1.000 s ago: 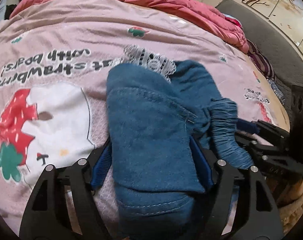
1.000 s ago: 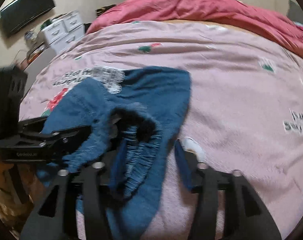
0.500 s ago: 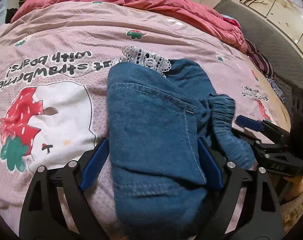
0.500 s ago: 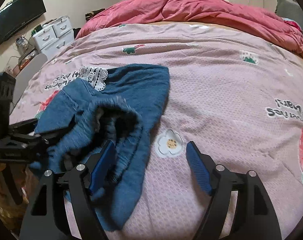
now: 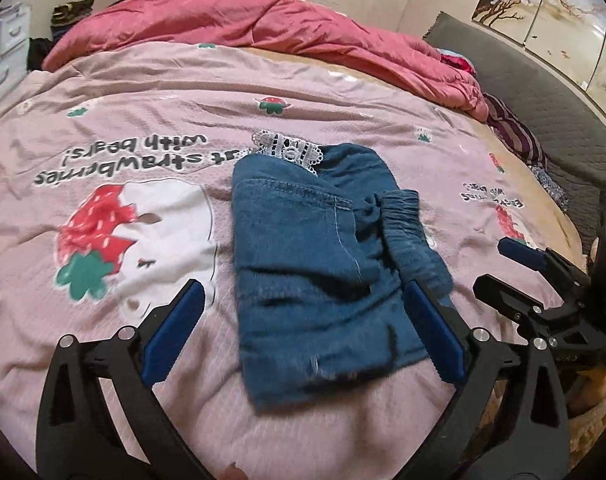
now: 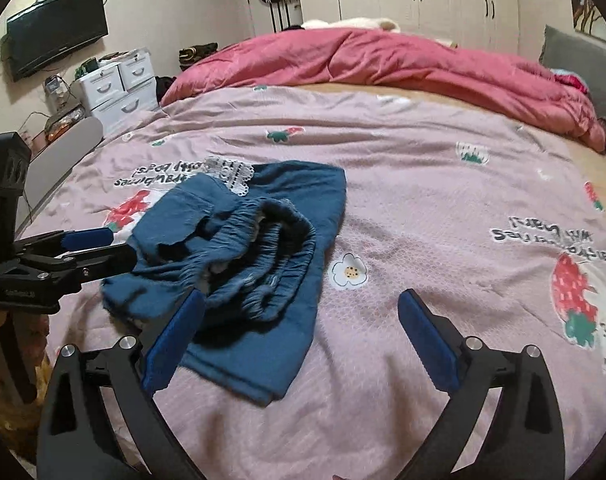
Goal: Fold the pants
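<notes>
The blue denim pants lie folded in a bundle on the pink bedspread, with white lace trim at the far end and the gathered elastic waistband on top at the right. My left gripper is open, pulled back just in front of the bundle, holding nothing. My right gripper is open and empty, its left finger just over the bundle's near edge. Each gripper shows in the other's view: the right gripper, the left gripper.
A crumpled red quilt lies across the far side of the bed. A grey headboard runs along the right. White drawers and a wall TV stand beyond the bed's left side. The bed's near edge is close below both grippers.
Both grippers opened and let go of the pants, then drew back toward the bed's near edge. The pants dropped and now rest folded on the bedspread.
</notes>
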Motion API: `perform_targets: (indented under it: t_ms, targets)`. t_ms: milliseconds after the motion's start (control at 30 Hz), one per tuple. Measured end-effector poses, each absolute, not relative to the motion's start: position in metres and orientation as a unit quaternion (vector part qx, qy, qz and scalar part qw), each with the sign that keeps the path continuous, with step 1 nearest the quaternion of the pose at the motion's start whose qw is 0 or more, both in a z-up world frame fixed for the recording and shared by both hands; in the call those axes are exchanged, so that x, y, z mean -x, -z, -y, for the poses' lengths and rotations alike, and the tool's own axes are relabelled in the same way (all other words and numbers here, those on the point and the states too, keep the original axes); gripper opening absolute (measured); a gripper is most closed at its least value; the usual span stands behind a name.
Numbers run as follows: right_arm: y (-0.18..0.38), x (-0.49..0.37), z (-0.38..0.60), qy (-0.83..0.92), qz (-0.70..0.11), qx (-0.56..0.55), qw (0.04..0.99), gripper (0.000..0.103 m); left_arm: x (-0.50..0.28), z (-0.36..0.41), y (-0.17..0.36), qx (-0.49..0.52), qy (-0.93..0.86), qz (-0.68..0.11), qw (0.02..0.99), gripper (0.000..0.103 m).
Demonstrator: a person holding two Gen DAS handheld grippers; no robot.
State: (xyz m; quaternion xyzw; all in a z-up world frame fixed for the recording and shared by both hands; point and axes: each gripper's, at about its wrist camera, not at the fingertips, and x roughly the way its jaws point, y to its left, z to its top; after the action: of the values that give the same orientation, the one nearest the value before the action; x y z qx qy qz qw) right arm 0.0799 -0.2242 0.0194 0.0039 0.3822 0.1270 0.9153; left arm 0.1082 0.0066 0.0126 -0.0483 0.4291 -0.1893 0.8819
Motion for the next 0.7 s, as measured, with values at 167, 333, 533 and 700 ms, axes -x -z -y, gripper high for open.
perform_targets:
  t_ms: [167,333,533,700]
  targets:
    - [-0.026,-0.058,0.222,-0.113,-0.367,-0.010,0.923,0.099,-0.085,-0.015,-0.017,0.047,0.169,-0.428,0.887,0.094]
    - [-0.033,-0.040,0.225,-0.114,-0.354,-0.036,0.928,0.099,-0.066,-0.022,-0.016,0.057,0.164,-0.427,0.888,0.094]
    - [-0.039,-0.020,0.221,-0.091,-0.341,-0.032,0.935,0.099,-0.050,-0.027,-0.015,0.060,0.152,-0.424,0.891,0.094]
    - [-0.034,-0.008,0.216,-0.086,-0.342,-0.033,0.935,0.099,-0.039,-0.027,-0.010,0.056,0.147,-0.428,0.890,0.094]
